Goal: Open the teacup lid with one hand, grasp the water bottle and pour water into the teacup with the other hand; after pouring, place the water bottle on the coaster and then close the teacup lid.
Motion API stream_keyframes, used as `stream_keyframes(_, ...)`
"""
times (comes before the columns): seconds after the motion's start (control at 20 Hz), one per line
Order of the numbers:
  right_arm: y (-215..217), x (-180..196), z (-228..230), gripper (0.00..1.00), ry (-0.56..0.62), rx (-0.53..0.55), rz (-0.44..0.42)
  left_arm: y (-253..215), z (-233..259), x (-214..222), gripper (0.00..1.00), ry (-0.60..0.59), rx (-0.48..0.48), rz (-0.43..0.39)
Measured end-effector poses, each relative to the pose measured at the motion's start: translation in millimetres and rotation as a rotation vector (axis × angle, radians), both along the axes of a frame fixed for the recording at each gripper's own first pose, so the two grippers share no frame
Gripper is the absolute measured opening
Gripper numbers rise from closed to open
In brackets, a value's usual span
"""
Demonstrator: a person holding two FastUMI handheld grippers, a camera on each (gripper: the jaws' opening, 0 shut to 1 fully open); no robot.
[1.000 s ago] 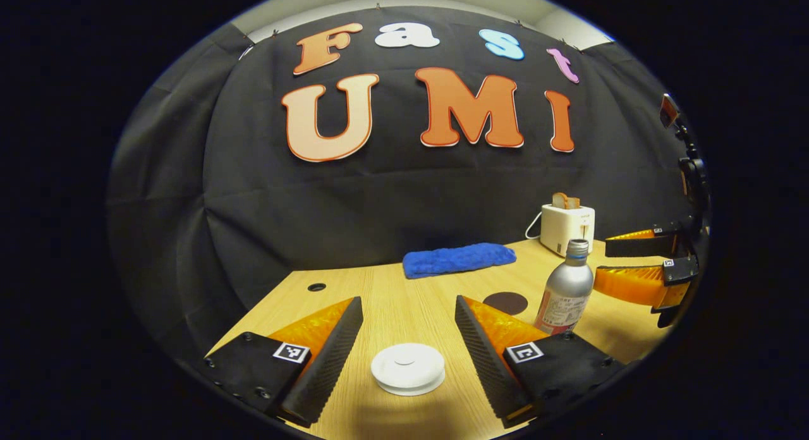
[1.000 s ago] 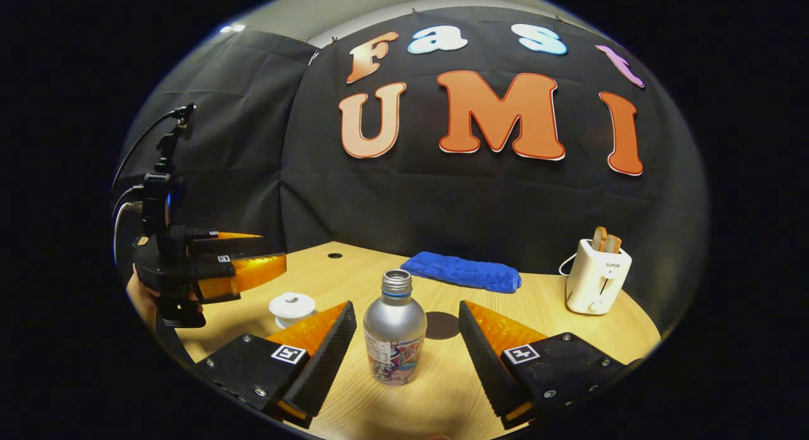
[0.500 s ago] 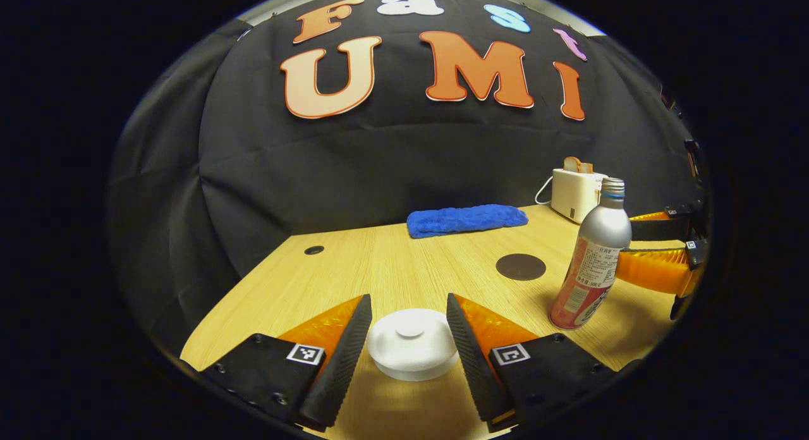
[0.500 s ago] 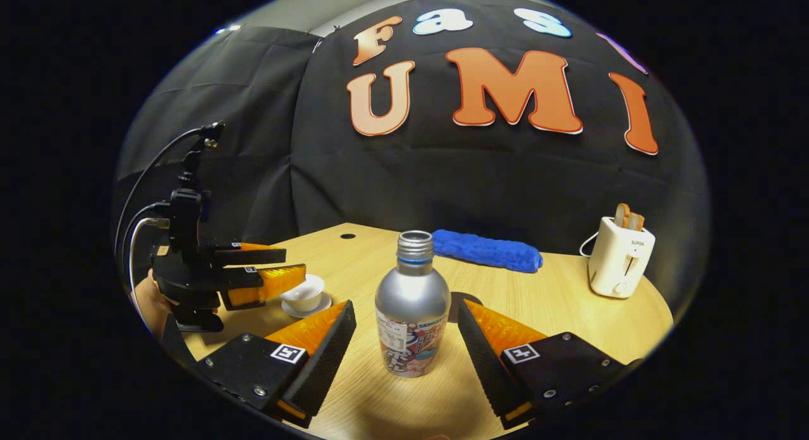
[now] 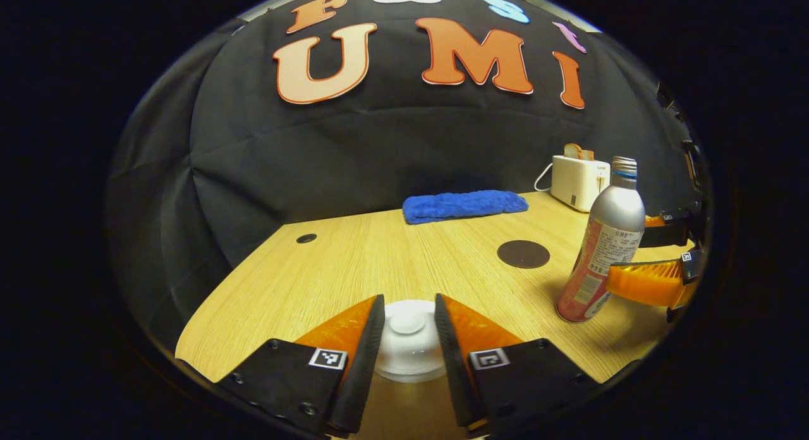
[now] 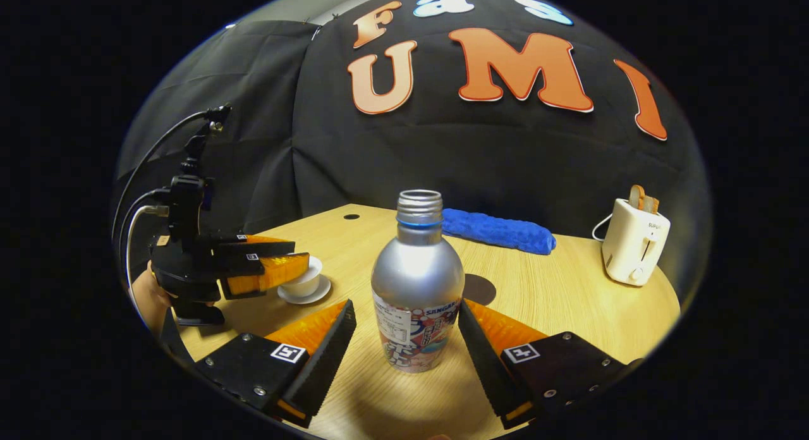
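Your left gripper (image 5: 409,329) sits low over the teacup (image 6: 303,286), its two fingers drawn in close on either side of the white lid (image 5: 407,339); whether they actually press on it, you can't tell from here. From the right gripper view the cup rests on its saucer (image 6: 305,294) near the table's (image 5: 354,269) left edge, with your hand (image 6: 146,299) behind the tool. Your right gripper (image 6: 407,339) is spread wide around the water bottle (image 6: 417,288), which stands upright and uncapped between the fingers; the right finger looks to be just at the bottle's side, the left one clear of it. The dark round coaster (image 5: 523,253) lies just behind the bottle, toward the table's far edge. Along that far edge there's a blue towel (image 5: 464,205), and a white toaster (image 6: 634,247) with bread in it at the far right corner.
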State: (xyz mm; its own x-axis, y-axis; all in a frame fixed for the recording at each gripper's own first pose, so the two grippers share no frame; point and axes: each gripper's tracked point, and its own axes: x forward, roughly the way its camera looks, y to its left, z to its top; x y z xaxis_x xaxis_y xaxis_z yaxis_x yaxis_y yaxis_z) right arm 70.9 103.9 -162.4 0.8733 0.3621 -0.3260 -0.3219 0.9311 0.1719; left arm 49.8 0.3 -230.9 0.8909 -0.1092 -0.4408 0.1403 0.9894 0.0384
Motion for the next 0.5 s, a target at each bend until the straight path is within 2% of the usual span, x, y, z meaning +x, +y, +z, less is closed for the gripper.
stream_keyframes(0.05,0,1,-2,0.98,0.003,-0.007,0.0,-2,0,-1,0.52,-0.002,-0.003,-0.003)
stream_keyframes(0.1,1,1,-5,0.98,0.006,-0.013,0.002,2,1,3,0.55,-0.01,-0.001,0.009)
stream_keyframes(0.15,1,2,-7,0.98,0.011,-0.02,0.003,3,1,2,0.42,-0.004,-0.008,0.019)
stream_keyframes(0.2,1,2,-8,0.98,0.015,-0.024,0.004,4,2,2,0.37,-0.016,-0.017,0.018)
stream_keyframes(0.35,2,3,-14,0.98,0.028,-0.032,0.003,2,1,3,0.34,-0.016,-0.016,0.014)
stream_keyframes(0.4,1,3,-15,0.98,0.031,-0.033,0.001,1,3,4,0.37,-0.023,-0.02,0.012)
stream_keyframes(0.45,0,4,-16,0.98,0.036,-0.034,-0.002,2,3,4,0.31,-0.023,-0.027,0.02)
stream_keyframes(0.5,1,4,-18,0.98,0.041,-0.034,-0.003,1,0,3,0.3,-0.022,-0.029,0.02)
